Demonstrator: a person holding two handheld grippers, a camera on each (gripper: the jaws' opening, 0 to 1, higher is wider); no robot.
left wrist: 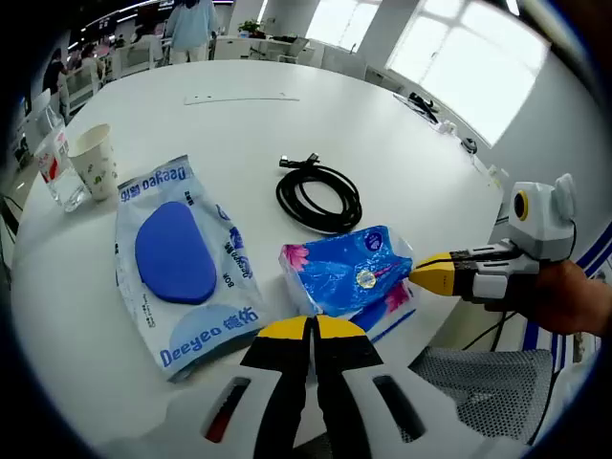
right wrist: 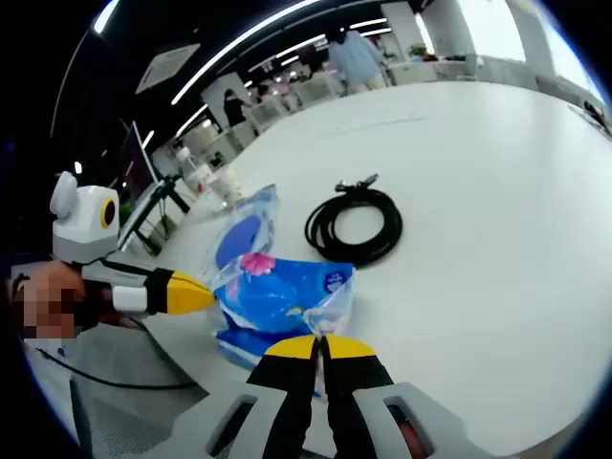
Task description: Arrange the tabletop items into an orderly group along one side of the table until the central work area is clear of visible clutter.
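Left gripper view: left gripper (left wrist: 311, 330) pinched closed at bottom centre, touching the tissue pack (left wrist: 346, 271); wipes (left wrist: 182, 258) left, cable (left wrist: 318, 196) above.

Right gripper view: right gripper (right wrist: 320, 349) closed against the pack's wrapper. Looks like step one, sliding it sideways next.

The left yellow-tipped black-and-white gripper (left wrist: 311, 330) rises from its view's lower edge, jaws pressed together; the right yellow-tipped black-and-white gripper (right wrist: 320, 346) likewise has its jaws closed; in the left gripper view it enters from the right, gripped by a bare hand (left wrist: 574, 298)
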